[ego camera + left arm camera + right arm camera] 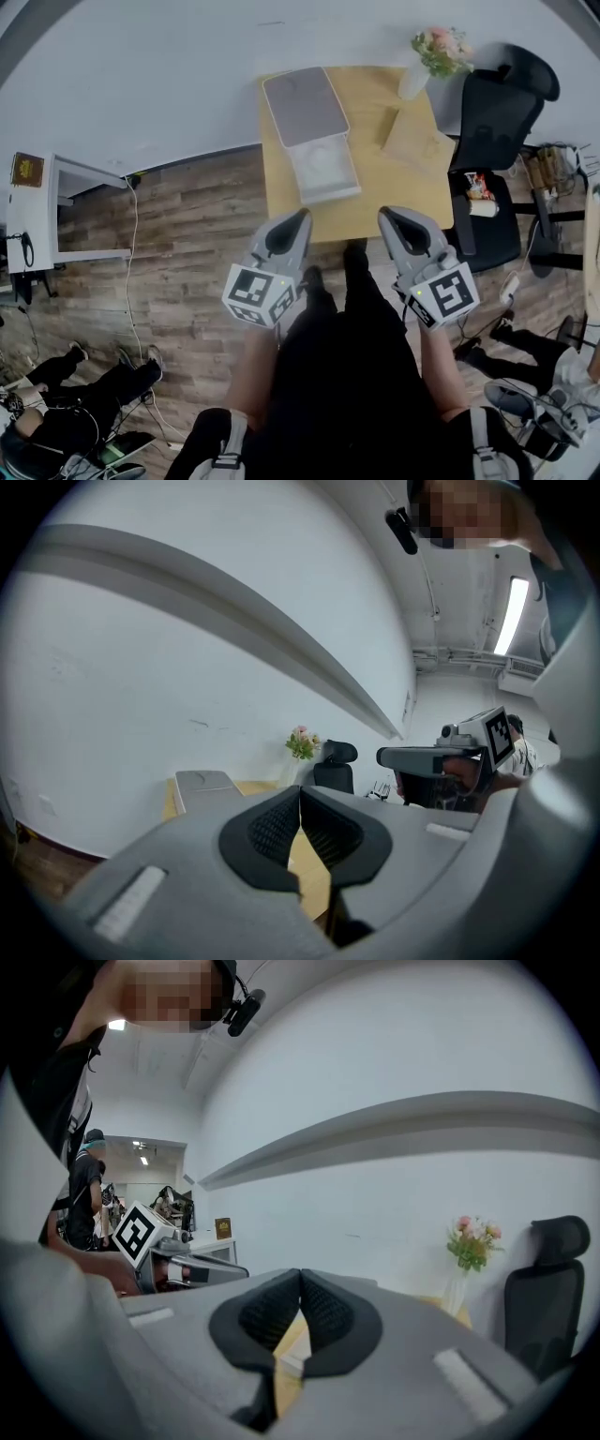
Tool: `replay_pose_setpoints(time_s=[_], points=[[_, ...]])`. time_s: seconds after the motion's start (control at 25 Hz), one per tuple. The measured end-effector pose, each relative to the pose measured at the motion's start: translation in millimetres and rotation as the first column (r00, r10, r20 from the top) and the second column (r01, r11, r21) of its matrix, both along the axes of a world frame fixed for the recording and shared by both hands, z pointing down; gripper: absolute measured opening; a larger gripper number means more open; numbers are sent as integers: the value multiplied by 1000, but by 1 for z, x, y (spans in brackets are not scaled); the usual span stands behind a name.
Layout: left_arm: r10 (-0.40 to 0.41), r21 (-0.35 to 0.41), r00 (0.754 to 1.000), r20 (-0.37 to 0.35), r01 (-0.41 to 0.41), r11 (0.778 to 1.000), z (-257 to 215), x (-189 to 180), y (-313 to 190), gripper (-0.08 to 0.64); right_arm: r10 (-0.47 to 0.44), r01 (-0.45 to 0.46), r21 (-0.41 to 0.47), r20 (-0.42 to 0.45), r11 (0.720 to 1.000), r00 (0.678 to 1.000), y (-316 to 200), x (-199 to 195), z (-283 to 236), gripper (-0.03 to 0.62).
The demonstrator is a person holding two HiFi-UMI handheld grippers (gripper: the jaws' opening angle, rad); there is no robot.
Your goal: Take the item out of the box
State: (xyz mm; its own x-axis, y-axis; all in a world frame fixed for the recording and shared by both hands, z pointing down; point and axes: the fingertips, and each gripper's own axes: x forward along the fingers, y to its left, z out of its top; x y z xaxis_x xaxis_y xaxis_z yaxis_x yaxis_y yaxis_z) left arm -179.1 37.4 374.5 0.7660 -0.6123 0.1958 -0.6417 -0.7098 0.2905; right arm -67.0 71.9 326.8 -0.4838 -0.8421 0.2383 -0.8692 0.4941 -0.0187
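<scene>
Jaws of the left gripper (pixel 300 221) are pressed together with nothing between them, as its own view (pixel 300 795) shows, and the right gripper (pixel 387 218) is closed and empty in the same way (pixel 300 1277). Both hang at lower centre of the head view, just short of the near edge of the table (pixel 398 187) and well apart from the box (pixel 330 194). The box lies open toward the upper centre of that frame, with its grey lid (pixel 302 105) folded back flat behind a white tray. The item (pixel 317 164) sits in that tray, pale on pale, and its shape is too faint to tell. It is probably light, rigid and smooth, seated snugly, so it may slip or lift the tray with it. A pinch across its opposite edges looks best, with the other gripper steadying the box's rim.
</scene>
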Motion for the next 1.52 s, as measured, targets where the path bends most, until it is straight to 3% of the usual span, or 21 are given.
replay_pose_setpoints(time_s=[0.36, 0.8, 1.2, 1.52], points=[[-118, 47, 992, 49, 116, 992, -20, 8, -47, 9, -61, 60, 23, 32, 998, 998, -56, 29, -7, 3], [-166, 52, 979, 117, 161, 986, -22, 86, -97, 11, -146, 144, 32, 97, 989, 984, -125, 88, -8, 3], [-221, -13, 949, 225, 229, 973, 15, 130, -119, 11, -286, 286, 18, 105, 958, 952, -157, 111, 10, 3], [-239, -45, 938, 251, 259, 965, 34, 160, -120, 11, -390, 390, 31, 137, 920, 910, -161, 114, 19, 3]])
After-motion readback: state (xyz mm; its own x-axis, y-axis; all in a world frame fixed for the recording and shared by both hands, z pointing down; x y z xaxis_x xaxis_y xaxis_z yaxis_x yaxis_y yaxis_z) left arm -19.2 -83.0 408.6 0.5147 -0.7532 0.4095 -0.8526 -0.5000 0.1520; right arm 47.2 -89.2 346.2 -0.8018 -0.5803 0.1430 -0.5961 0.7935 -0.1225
